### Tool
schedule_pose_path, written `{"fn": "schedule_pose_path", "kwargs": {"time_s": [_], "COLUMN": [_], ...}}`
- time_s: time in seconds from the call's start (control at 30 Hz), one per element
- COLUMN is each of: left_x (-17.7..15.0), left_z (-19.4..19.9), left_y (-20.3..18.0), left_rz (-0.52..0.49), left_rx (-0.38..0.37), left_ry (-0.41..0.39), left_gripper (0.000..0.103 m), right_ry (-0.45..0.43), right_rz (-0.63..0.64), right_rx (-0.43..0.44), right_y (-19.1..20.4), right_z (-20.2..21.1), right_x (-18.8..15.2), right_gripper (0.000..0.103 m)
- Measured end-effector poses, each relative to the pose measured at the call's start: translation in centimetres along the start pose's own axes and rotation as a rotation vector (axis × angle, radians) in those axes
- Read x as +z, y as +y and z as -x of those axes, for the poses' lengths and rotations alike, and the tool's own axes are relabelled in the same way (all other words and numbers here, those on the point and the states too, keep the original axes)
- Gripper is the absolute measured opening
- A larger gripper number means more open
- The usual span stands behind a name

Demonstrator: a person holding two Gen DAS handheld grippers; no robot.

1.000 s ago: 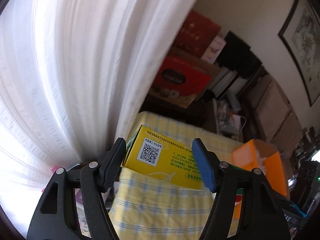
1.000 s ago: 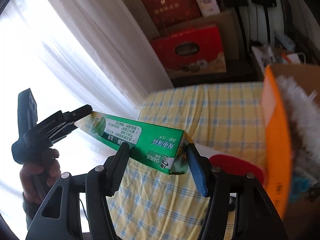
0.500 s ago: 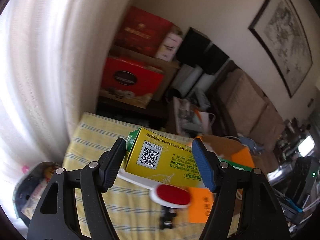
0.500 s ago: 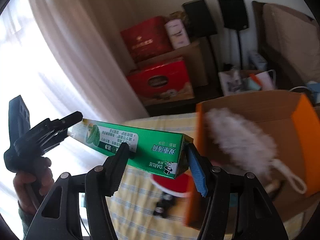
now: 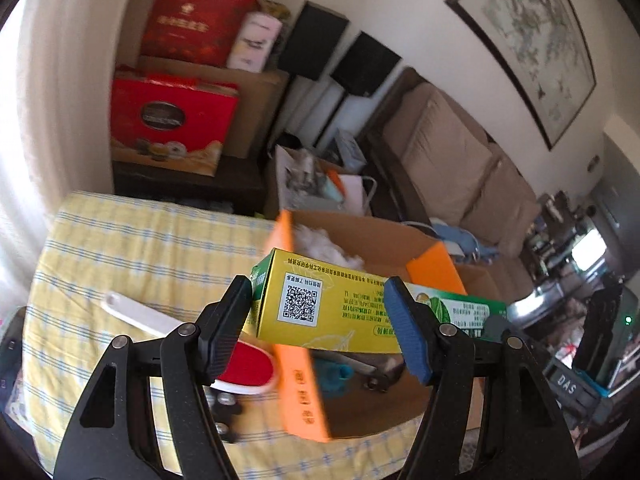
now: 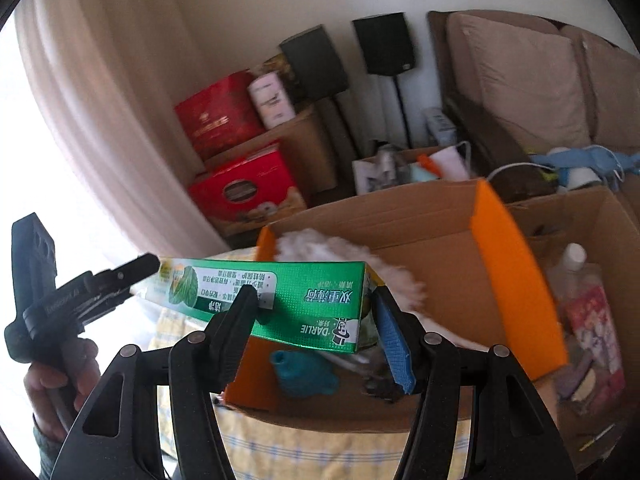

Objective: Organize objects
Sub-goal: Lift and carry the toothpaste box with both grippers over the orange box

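A long green and yellow toothpaste box [image 5: 320,308] is held at both ends. My left gripper [image 5: 322,314] is shut on its yellow end. My right gripper [image 6: 314,318] is shut on its green Darlie end [image 6: 296,296]; the left gripper [image 6: 92,288] shows at the box's far end. The box hangs level above the near rim of an open cardboard box with orange flaps [image 5: 300,384], [image 6: 516,276]. Inside it lie a white fluffy duster [image 6: 384,276], a teal item [image 6: 304,372] and a dark tool.
The cardboard box stands on a yellow checked tablecloth [image 5: 132,248]. A white-handled red brush [image 5: 244,364] lies left of it. A second carton with a bottle [image 6: 576,280] stands to the right. Red gift boxes [image 5: 168,128], speakers and a sofa [image 5: 460,152] are behind.
Both grippers have swung right with the toothpaste box, from beside the curtain to above the open cardboard box. Both grips are unchanged.
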State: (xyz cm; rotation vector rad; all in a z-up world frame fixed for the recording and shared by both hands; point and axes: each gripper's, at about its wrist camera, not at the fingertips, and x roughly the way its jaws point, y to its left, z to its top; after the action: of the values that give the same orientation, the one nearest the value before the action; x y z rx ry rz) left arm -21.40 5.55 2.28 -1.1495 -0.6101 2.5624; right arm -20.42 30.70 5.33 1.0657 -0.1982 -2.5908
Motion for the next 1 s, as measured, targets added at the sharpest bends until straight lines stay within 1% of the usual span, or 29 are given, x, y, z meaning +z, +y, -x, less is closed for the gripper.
{"fn": "schedule_pose_path", "kwargs": {"time_s": [0.17, 0.33, 0.47, 0.6, 0.77, 0.93, 1.0], "left_x": [-0.6, -1.2, -2.0, -2.5, -3.4, -3.5, -3.3], "left_z": [-2.2, -4.5, -6.1, -7.7, -9.1, -9.9, -9.6], "left_y": [-3.1, -4.9, -5.9, -6.2, -6.1, -6.0, -6.1], "left_rz": [-0.041, -0.068, -0.095, -0.105, -0.107, -0.115, -0.126], "left_rx": [-0.002, 0.015, 0.033, 0.05, 0.049, 0.051, 0.054], "left_ry": [0.041, 0.088, 0.124, 0.16, 0.209, 0.229, 0.233], "left_gripper": [0.064, 0.064, 0.065, 0.065, 0.065, 0.065, 0.07], "right_ry": [-0.003, 0.017, 0.037, 0.066, 0.087, 0.101, 0.094], "right_rz": [-0.064, -0.124, -0.162, -0.189, -0.201, -0.195, -0.178], "right_rx": [-0.021, -0.034, -0.039, -0.047, -0.06, -0.085, -0.109], "right_y": [-4.0, -7.3, -9.3, -10.7, -11.9, -12.3, -12.0], "right_z": [0.7, 0.3, -0.3, -1.2, -2.1, -2.7, -2.6], "right_x": [0.1, -0.4, -1.2, -1.7, -2.2, -2.7, -2.8], "right_gripper": [0.061, 0.061, 0.061, 0.061, 0.061, 0.064, 0.065]}}
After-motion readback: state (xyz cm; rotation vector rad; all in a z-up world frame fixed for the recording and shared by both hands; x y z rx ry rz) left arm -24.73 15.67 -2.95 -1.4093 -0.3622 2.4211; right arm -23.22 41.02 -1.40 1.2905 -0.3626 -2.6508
